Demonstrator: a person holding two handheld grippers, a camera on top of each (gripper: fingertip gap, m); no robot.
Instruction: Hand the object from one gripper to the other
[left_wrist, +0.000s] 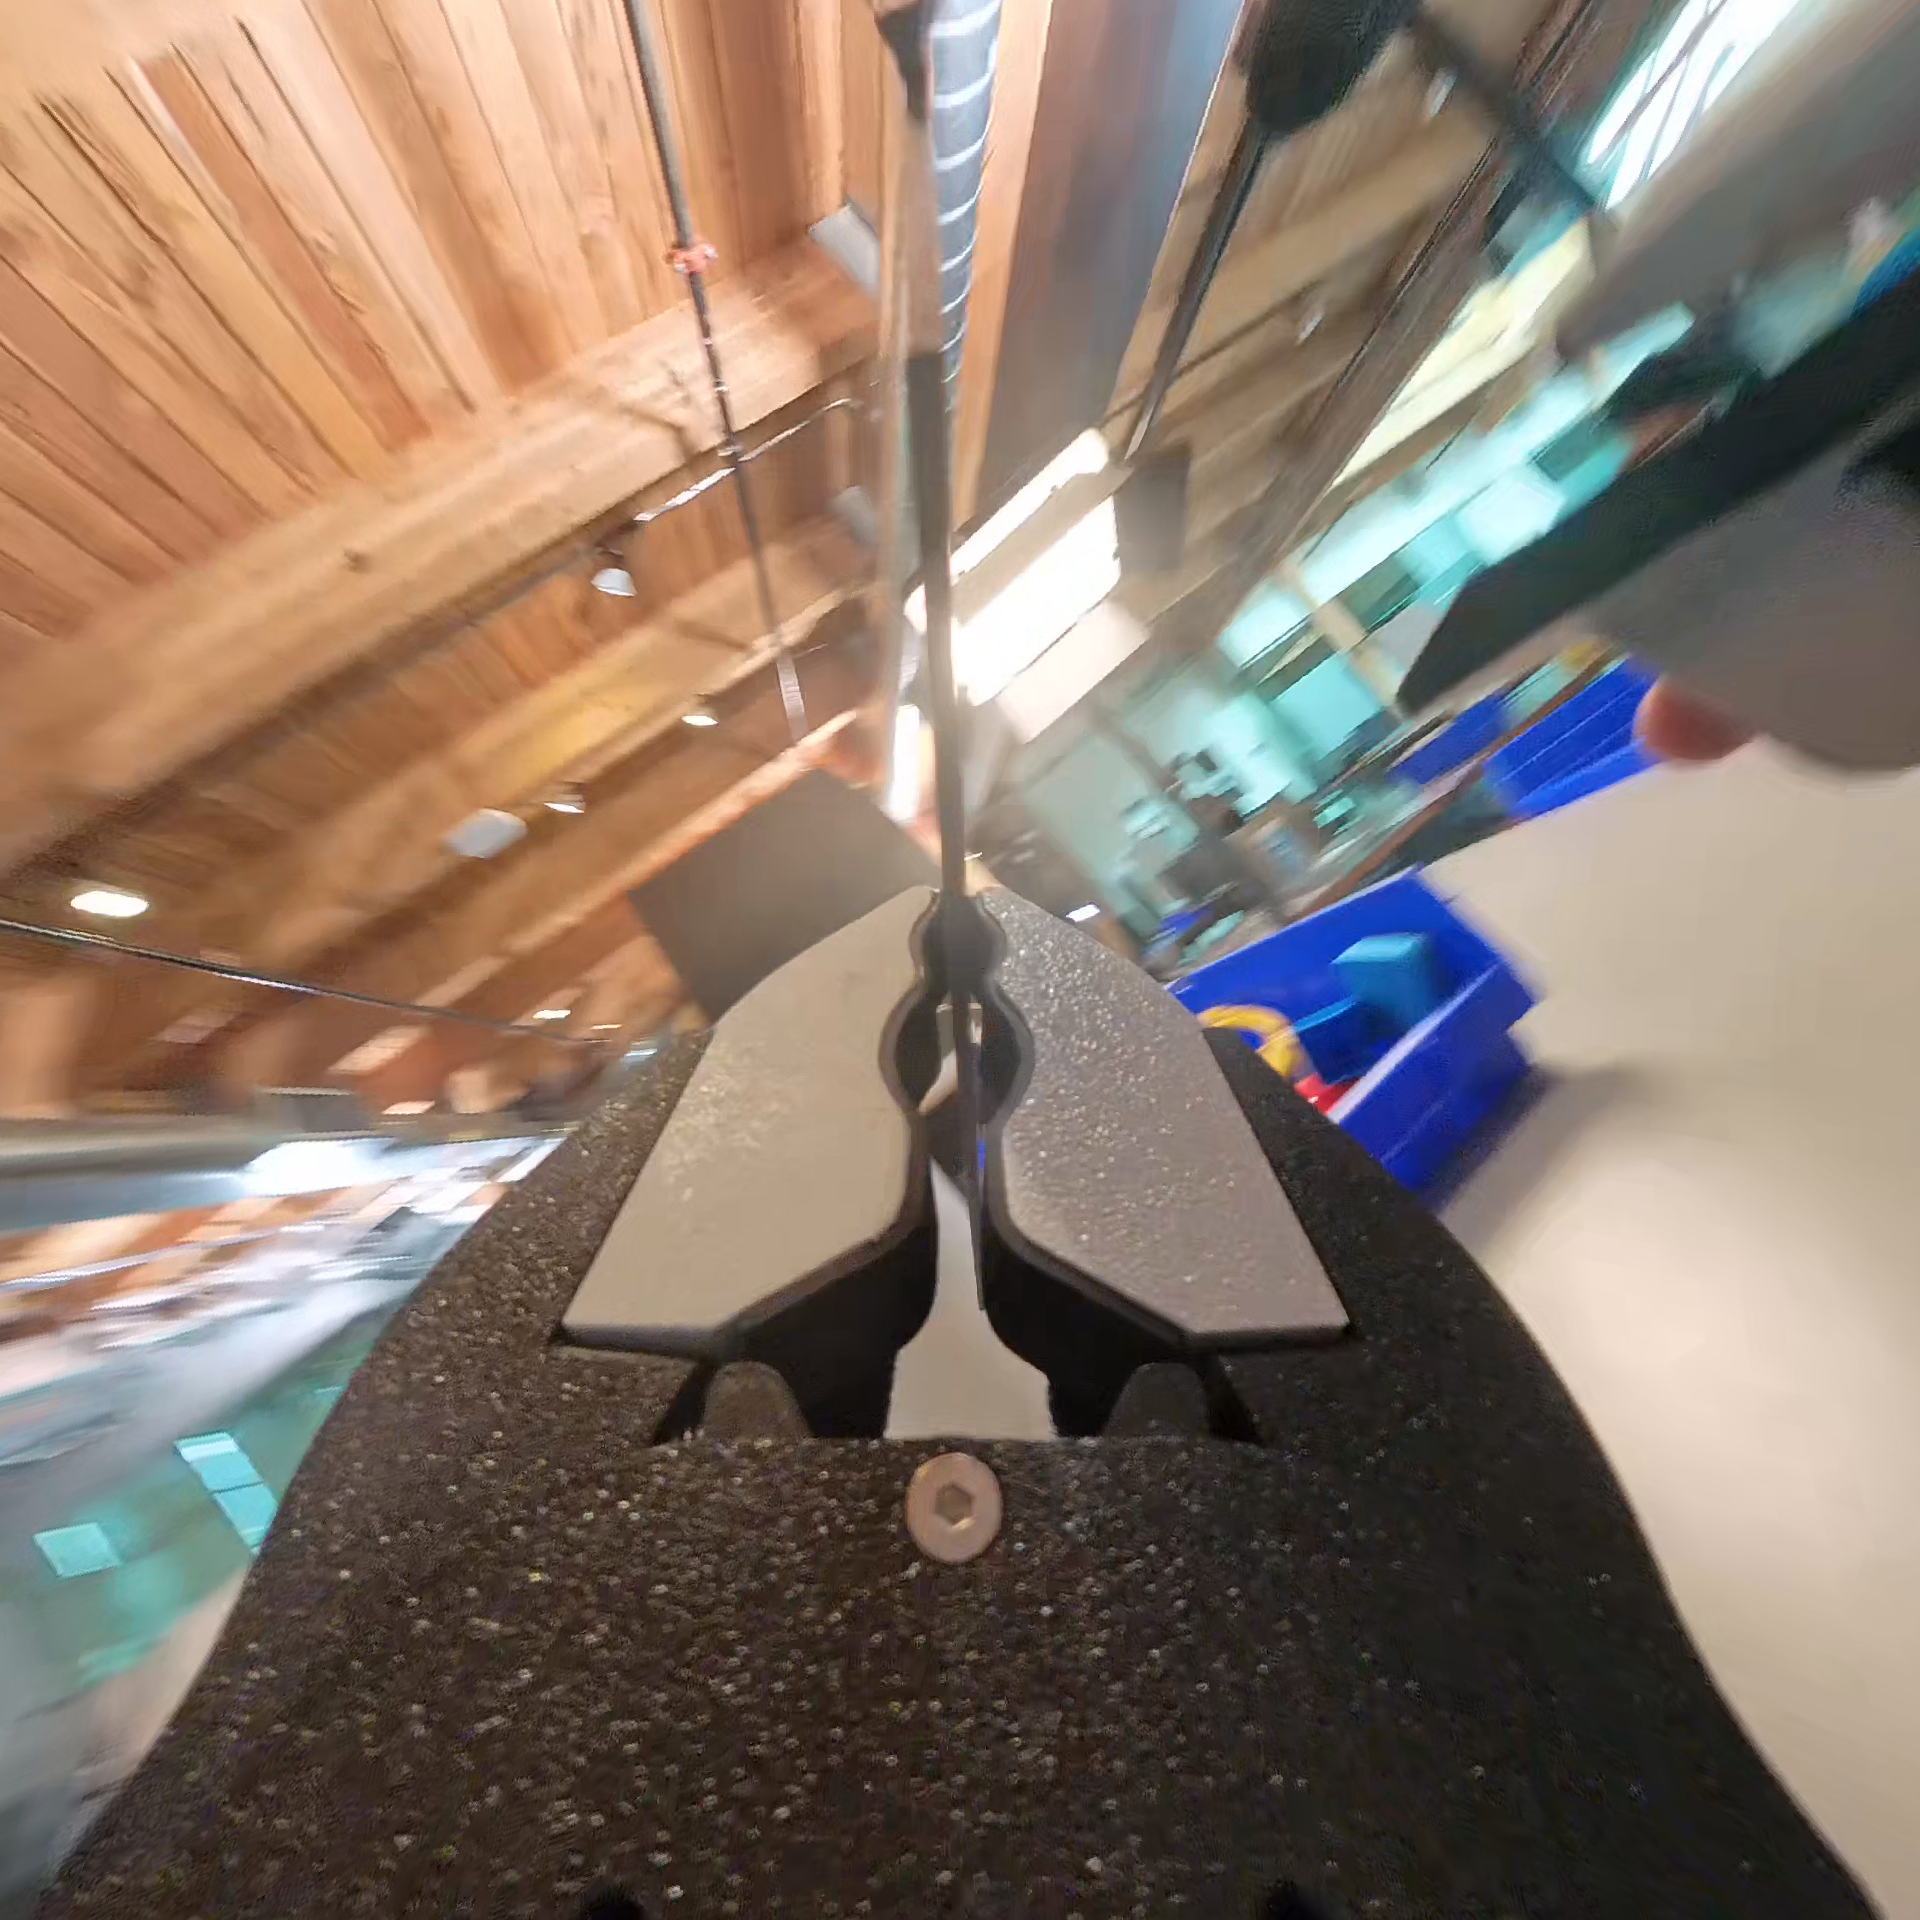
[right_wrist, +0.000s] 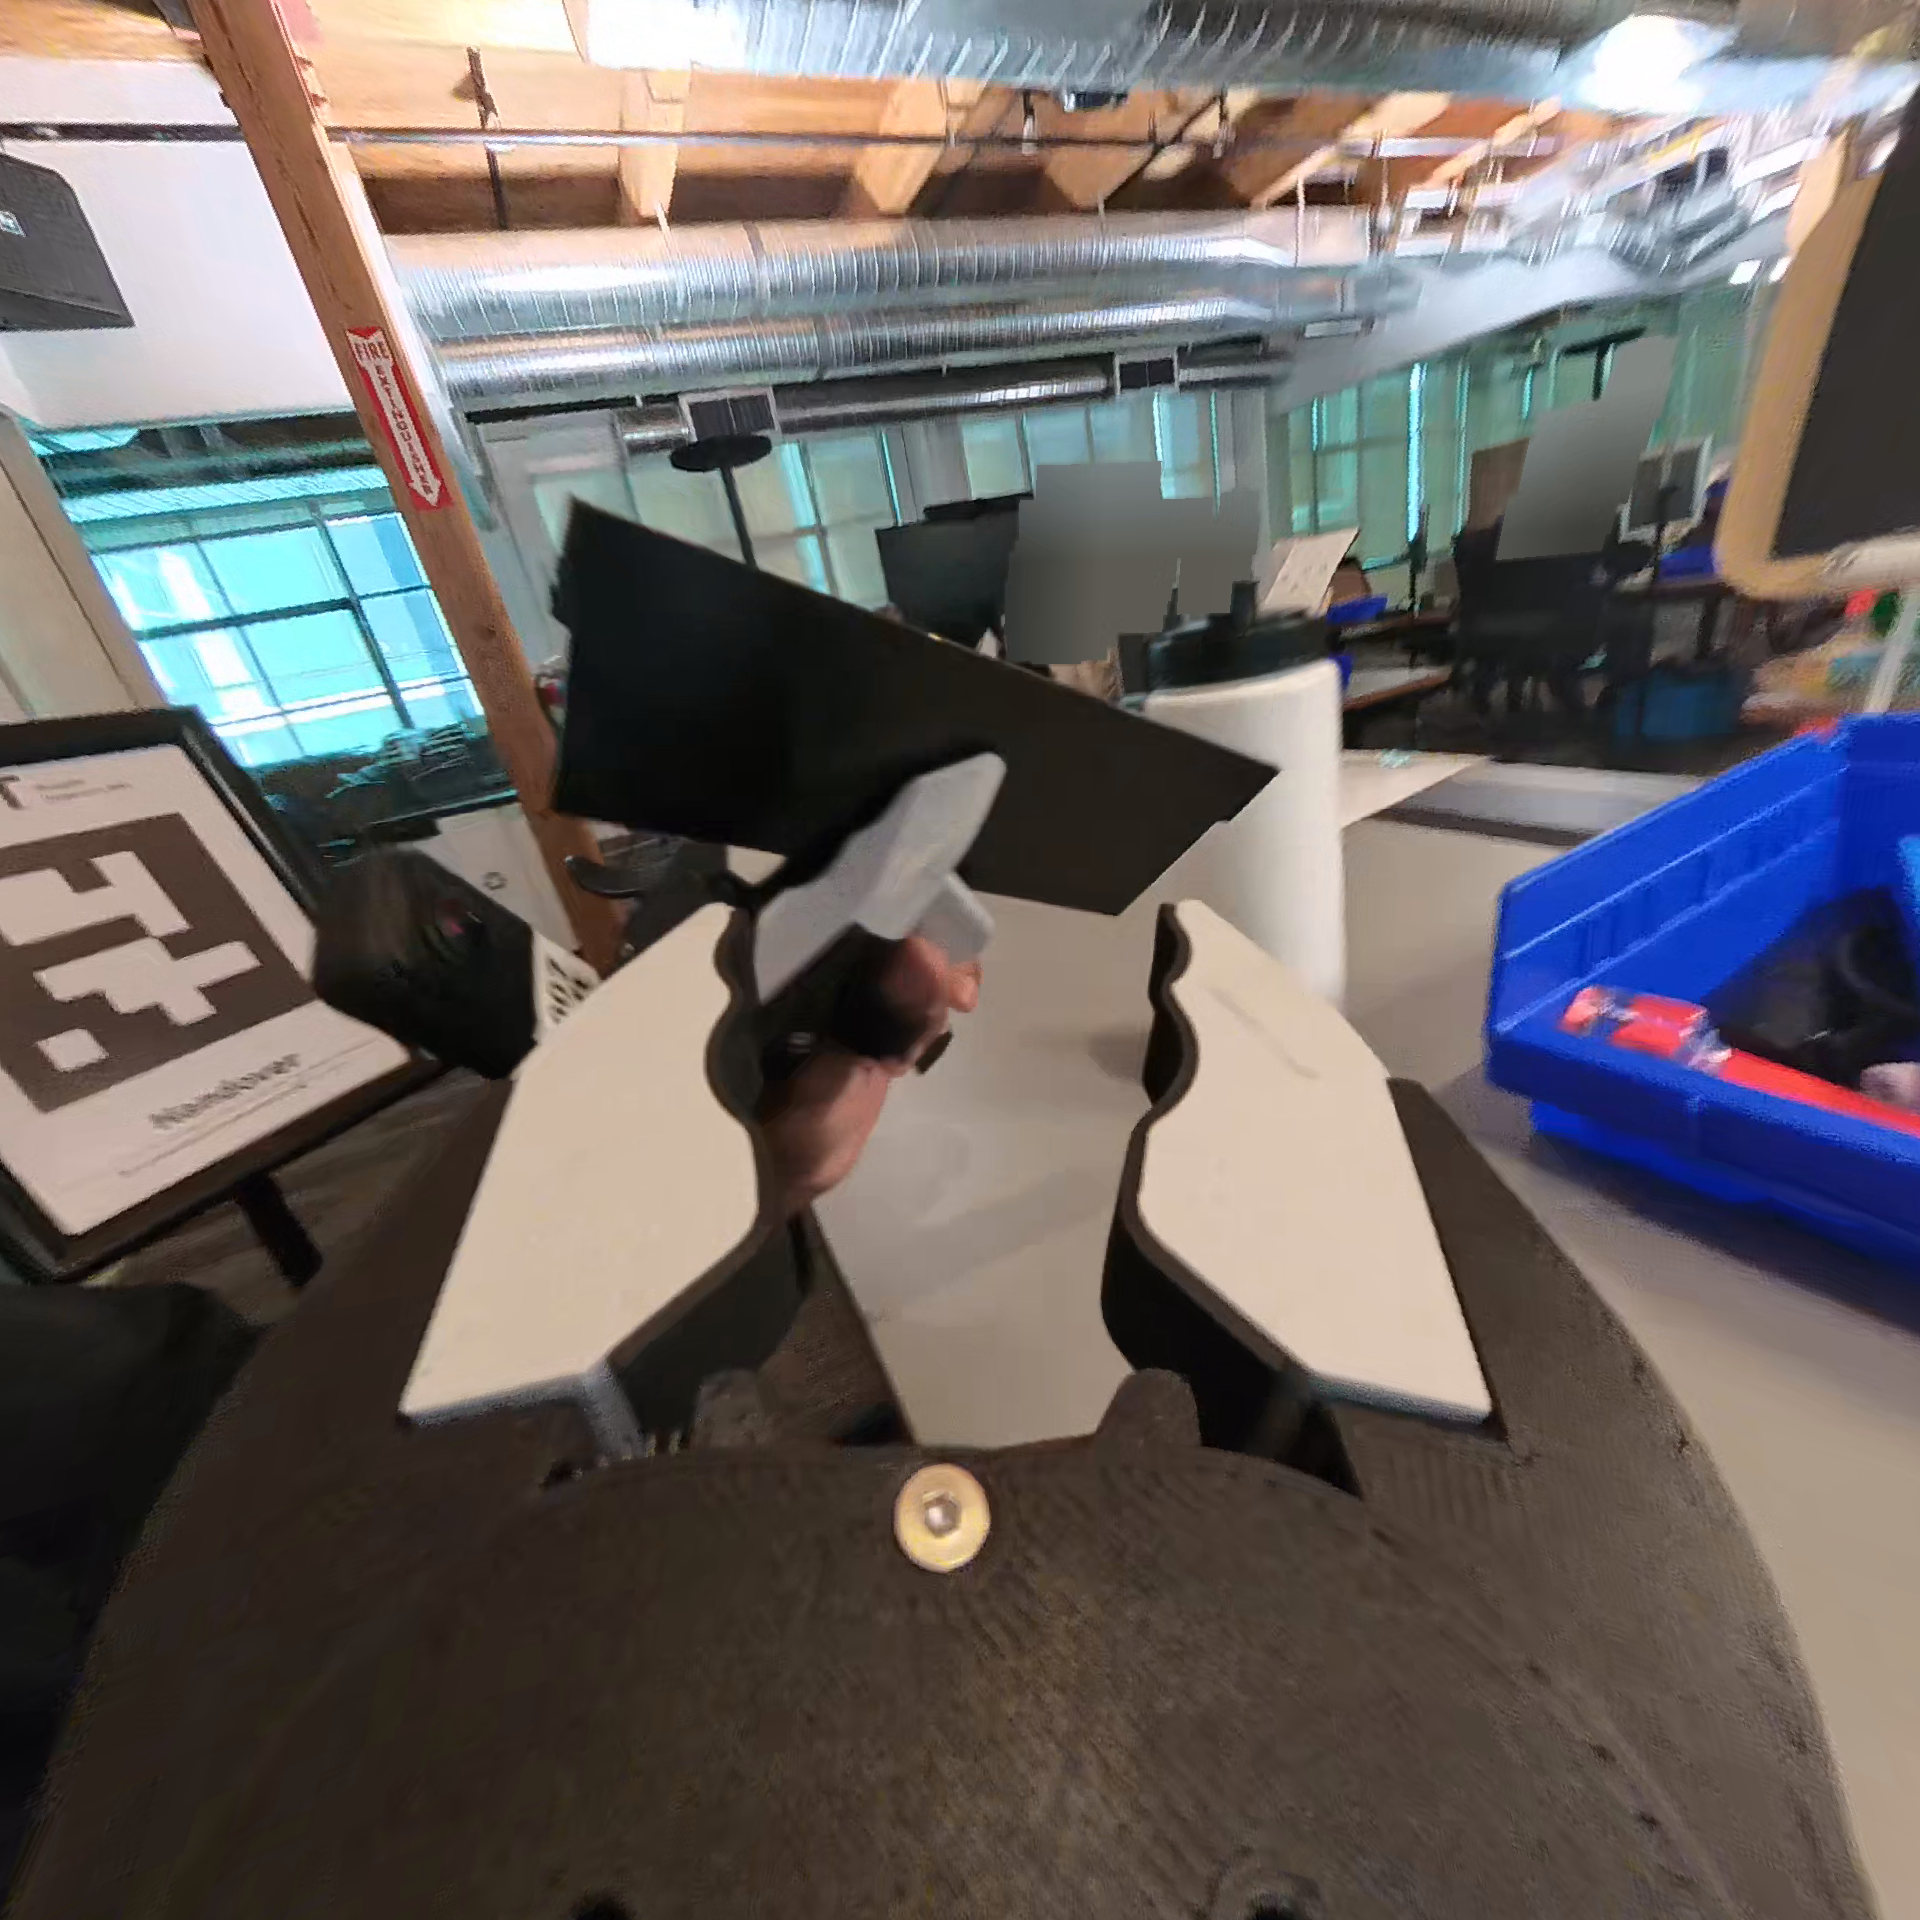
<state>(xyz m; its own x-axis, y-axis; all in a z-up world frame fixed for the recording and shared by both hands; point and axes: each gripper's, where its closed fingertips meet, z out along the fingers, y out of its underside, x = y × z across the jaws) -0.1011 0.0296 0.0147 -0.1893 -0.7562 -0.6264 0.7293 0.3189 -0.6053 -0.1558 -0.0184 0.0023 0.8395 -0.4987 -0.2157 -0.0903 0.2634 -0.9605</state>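
Blue bin (right_wrist: 1704, 997) on white table (right_wrist: 1766, 1403)

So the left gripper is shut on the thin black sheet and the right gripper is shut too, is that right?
Not quite. The left gripper is shut on the thin black sheet, but the right gripper is open; the right wrist view shows its fingers spread apart with nothing between them.

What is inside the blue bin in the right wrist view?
Inside the blue bin, red pieces and a dark tangle show. The bin's near wall and the picture's edge hide the rest.
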